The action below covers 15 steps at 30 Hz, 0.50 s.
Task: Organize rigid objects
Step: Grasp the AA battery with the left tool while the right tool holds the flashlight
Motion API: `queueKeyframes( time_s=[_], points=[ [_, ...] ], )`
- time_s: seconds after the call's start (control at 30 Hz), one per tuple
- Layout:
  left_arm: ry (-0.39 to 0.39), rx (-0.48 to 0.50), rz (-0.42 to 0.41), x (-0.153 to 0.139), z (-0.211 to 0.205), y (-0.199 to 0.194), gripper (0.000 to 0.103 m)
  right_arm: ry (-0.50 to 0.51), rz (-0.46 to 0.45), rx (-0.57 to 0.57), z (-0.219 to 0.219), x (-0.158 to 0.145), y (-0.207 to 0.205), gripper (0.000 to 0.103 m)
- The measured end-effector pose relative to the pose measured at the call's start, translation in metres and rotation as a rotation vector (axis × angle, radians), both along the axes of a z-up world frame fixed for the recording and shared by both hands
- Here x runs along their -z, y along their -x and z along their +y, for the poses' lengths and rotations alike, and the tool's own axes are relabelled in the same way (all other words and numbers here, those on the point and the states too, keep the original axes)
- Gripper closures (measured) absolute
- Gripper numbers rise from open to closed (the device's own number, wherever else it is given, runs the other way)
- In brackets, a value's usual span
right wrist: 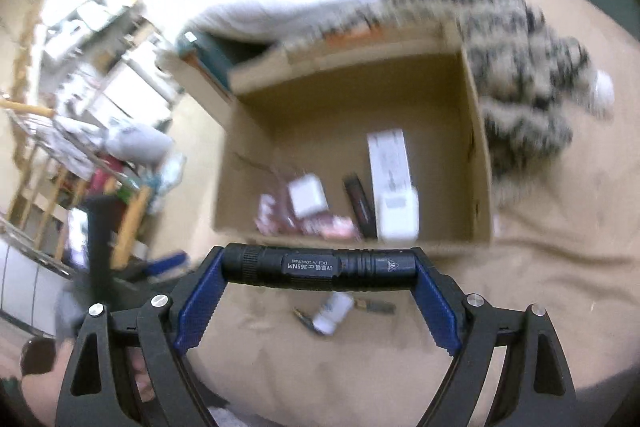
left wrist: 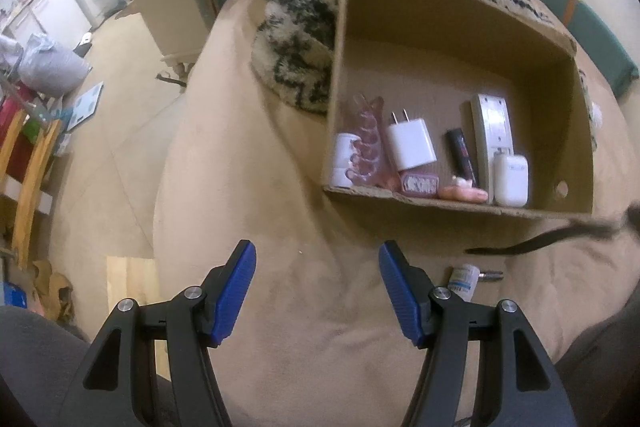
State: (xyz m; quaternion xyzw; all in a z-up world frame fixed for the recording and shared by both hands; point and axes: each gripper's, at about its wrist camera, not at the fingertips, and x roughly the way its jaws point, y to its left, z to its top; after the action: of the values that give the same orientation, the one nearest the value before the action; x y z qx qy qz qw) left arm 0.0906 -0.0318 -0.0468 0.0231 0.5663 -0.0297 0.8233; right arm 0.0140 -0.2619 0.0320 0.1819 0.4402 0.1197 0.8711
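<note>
A torch [right wrist: 318, 264] is gripped end to end in the right gripper [right wrist: 318, 269], near a box [left wrist: 340, 75] set on a beige blanket [left wrist: 280, 307].

The open cardboard box is seen on the blanket, with a patterned rug [left wrist: 296, 39] touching its far and left sides. Along the box's near wall are lined up a remote [left wrist: 493, 135], a white charger [left wrist: 410, 143], a white case [left wrist: 510, 178], a pink toy [left wrist: 366, 147] and a black tube [left wrist: 462, 157]. The black torch is pinched crosswise between the right fingers, held above the blanket just short of the box. The left gripper [left wrist: 318, 291] is held with fingers spread, nothing between them. A small white bottle [left wrist: 464, 281] is left on the blanket, near the left gripper's right side.
</note>
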Motion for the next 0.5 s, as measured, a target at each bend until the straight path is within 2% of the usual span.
queueKeyframes(
  time_s=[0.13,0.2,0.37,0.43,0.5],
  points=[
    [-0.020,0.042,0.015,0.007,-0.009,0.002,0.042,0.010,-0.134,0.013,-0.006,-0.027,-0.003,0.010],
    [-0.034,0.061,0.022,0.011,-0.013,0.004,0.042,-0.001,-0.161,0.030,-0.013,-0.030,-0.008,0.009],
    [-0.064,0.100,0.043,0.022,-0.019,0.006,0.042,0.002,-0.155,0.066,-0.028,-0.006,-0.018,0.009],
    [-0.066,0.116,0.060,0.026,-0.020,0.008,0.042,-0.057,-0.106,0.089,-0.039,0.007,-0.021,0.009],
    [-0.044,0.126,0.091,0.032,-0.020,0.008,0.042,-0.121,-0.104,0.108,-0.050,0.008,-0.022,0.009]
  ],
)
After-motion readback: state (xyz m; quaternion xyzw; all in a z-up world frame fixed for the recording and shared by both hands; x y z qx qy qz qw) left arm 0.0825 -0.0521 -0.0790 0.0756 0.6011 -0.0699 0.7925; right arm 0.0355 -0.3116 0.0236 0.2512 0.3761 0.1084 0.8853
